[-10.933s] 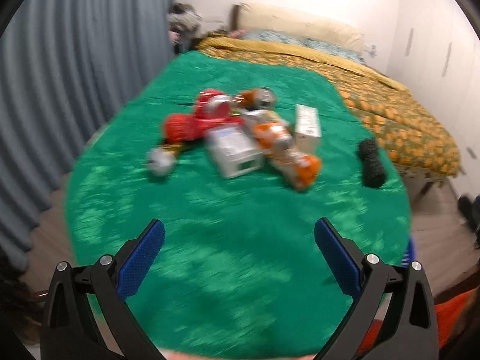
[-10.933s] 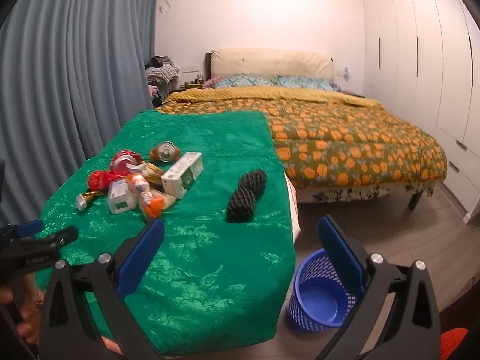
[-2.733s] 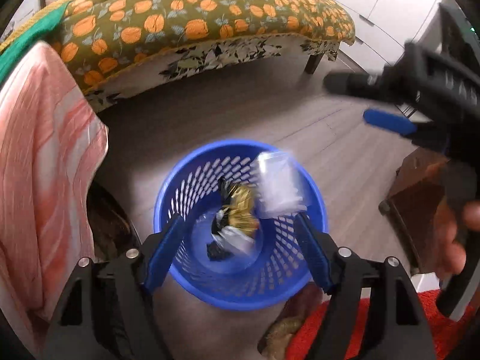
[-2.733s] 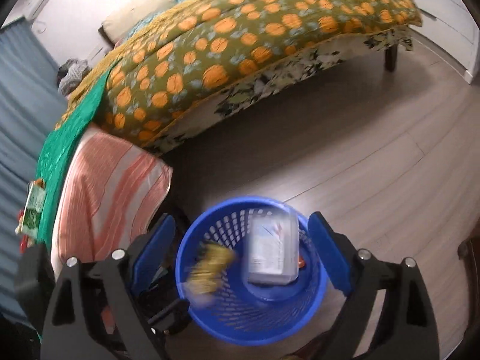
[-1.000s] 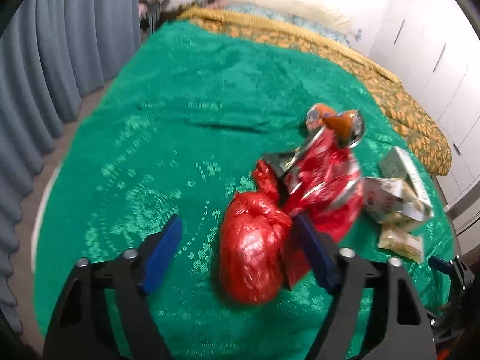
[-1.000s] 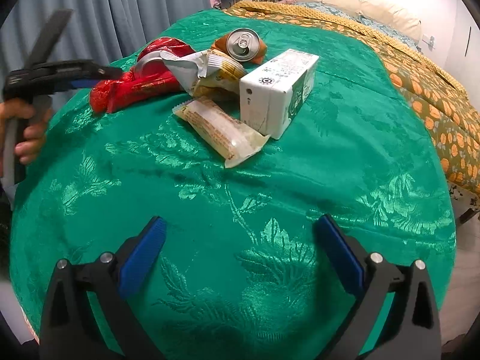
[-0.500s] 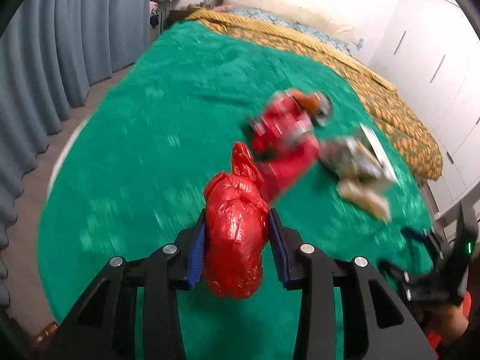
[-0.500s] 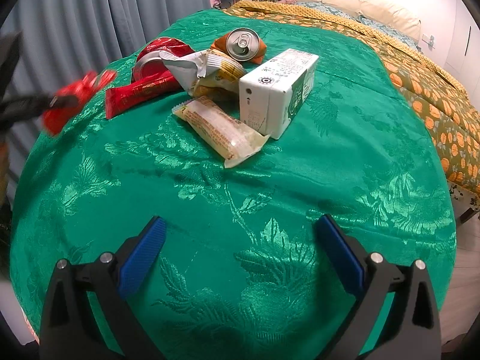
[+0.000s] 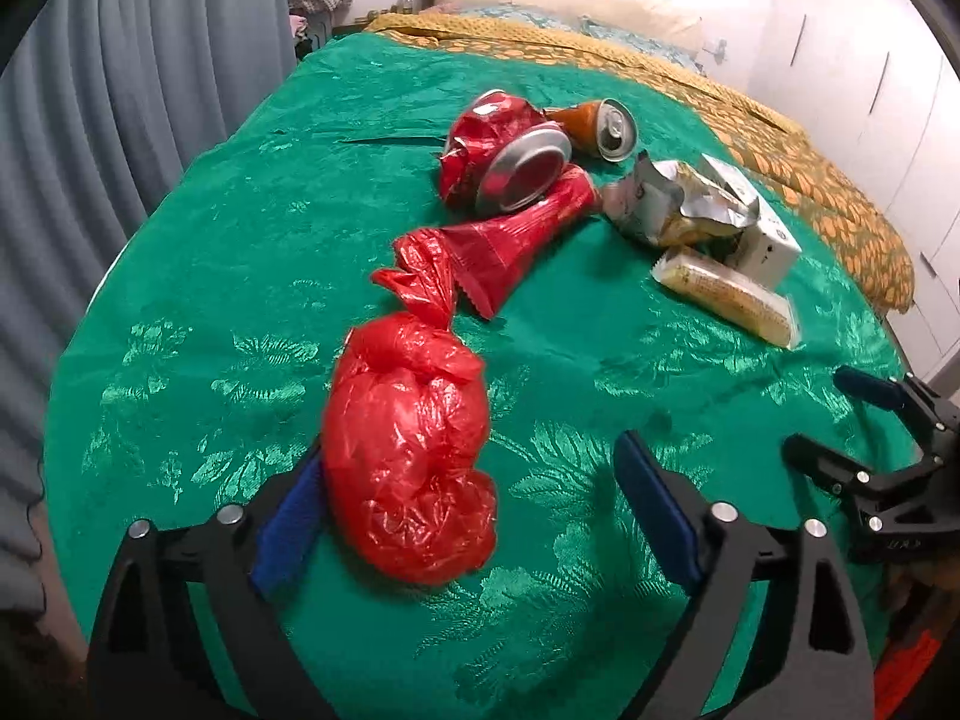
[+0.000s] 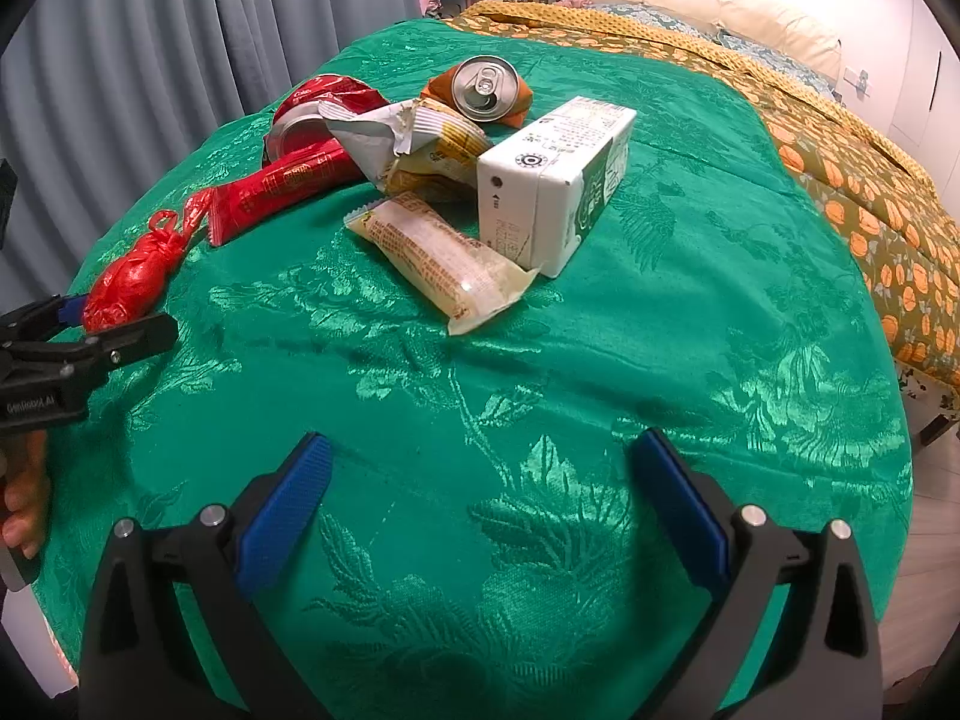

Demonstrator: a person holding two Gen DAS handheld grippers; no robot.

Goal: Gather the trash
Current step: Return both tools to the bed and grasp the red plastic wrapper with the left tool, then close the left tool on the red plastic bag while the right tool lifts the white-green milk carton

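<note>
Left gripper [image 9: 468, 510] jaws opening; knotted red plastic bag [image 9: 414, 450], crinkly, lies between them against the left pad. Right gripper [image 10: 480, 498] spread wide, nothing in it, over bare glossy green brocade cloth [image 10: 690, 312]. Farther: flattened red wrapper [image 9: 510, 246], crushed cans, white carton [image 10: 558, 180].

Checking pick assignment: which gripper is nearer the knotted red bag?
Left. The left gripper is at the knotted red bag, fingers opening with the bag between them, against one. The right gripper hovers, open, over bare green cloth, well away.
</note>
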